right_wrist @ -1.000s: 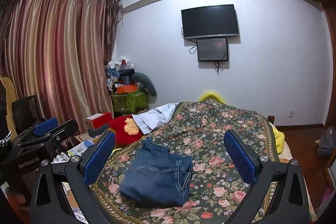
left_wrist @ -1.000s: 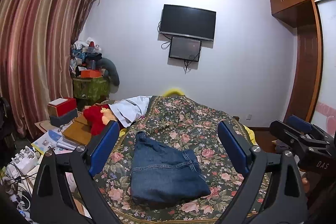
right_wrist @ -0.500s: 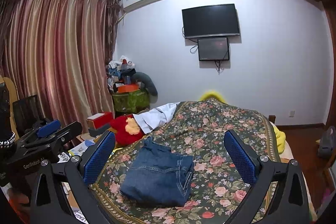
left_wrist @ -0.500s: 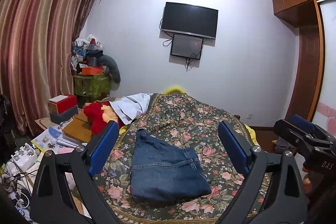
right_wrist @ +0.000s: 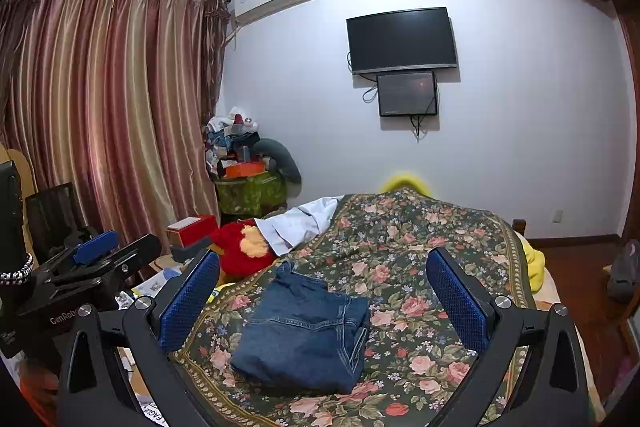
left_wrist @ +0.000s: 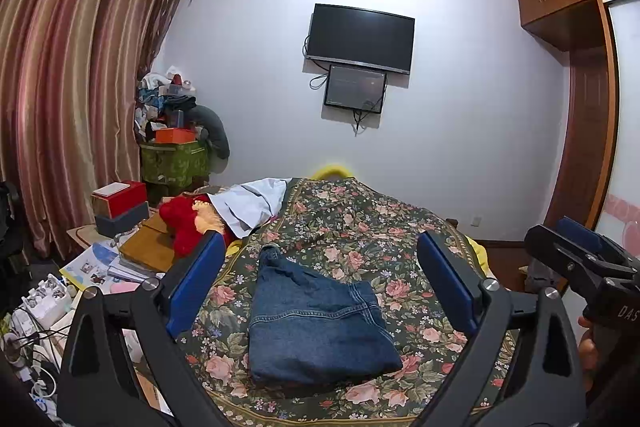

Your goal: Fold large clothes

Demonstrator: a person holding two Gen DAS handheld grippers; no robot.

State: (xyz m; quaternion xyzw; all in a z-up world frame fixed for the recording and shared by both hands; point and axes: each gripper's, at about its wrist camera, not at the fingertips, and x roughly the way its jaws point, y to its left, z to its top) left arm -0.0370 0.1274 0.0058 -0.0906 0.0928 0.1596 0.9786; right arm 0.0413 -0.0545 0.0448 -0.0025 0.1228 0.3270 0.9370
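A pair of blue jeans (left_wrist: pixel 316 323) lies folded into a compact stack on the floral bedspread (left_wrist: pixel 380 227), near the bed's front edge. In the right wrist view the same jeans (right_wrist: pixel 304 331) sit slightly left of centre. My left gripper (left_wrist: pixel 320 287) is open, held back from and above the jeans, with nothing between its blue pads. My right gripper (right_wrist: pixel 324 301) is open too, likewise empty and raised off the bed. Each gripper shows at the edge of the other's view: the right one (left_wrist: pixel 584 267) at the right, the left one (right_wrist: pixel 100 259) at the left.
A red plush toy (left_wrist: pixel 184 223) and a white garment (left_wrist: pixel 252 203) lie at the bed's left side. Boxes, books and cables crowd the floor left of the bed (left_wrist: pixel 80 267). Striped curtains (left_wrist: pixel 72 87) hang at the left; a wardrobe (left_wrist: pixel 584 107) stands at the right.
Both grippers have drifted slightly upward and back; the view has shifted a little. The jeans have stayed in place and both grippers remain open.
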